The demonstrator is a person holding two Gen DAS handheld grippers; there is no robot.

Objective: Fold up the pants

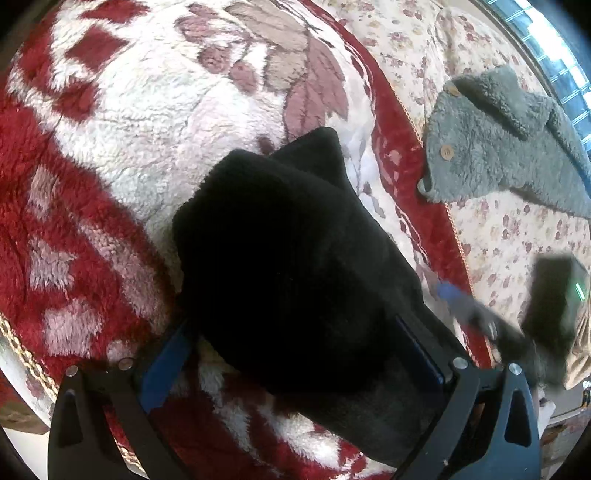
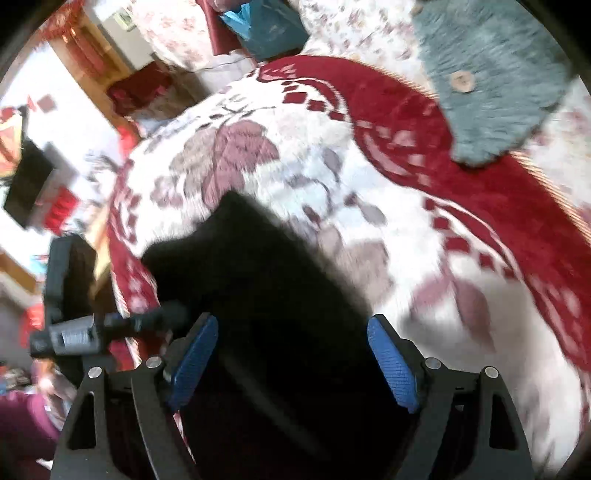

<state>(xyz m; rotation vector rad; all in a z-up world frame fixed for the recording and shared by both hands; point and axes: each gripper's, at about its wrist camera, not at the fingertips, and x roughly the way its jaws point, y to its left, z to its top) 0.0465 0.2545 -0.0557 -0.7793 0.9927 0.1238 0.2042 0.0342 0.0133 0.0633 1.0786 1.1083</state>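
Red-and-cream fleece blanket (image 1: 122, 122) ahead, both my grippers, left gripper (image 1: 295, 354) and right gripper (image 2: 291, 354), straddle the black pants (image 1: 291, 236) wide-jawed, unclamped; mid-fold, I judge gripping comes next.

Pants (image 1: 288, 258): 1, black, bundled. Grippers: 2 — left gripper (image 1: 295, 354), right gripper (image 2: 291, 354). Blue finger pads (image 2: 393, 369): 2 per gripper, 4 total. Fleece blanket (image 1: 129, 122), red-and-white with leaf pattern: 1. Floral bedspread (image 1: 509, 236): 1. Grey fleece jacket (image 1: 491, 140): 1. Wooden buttons (image 1: 447, 151) on jacket: 2 in left wrist view (only 1 shows in right wrist view). Blue bag (image 2: 266, 26) at far end: 1. Dark flat screen (image 2: 27, 188) at left edge: 1. Other room items too blurred for count.
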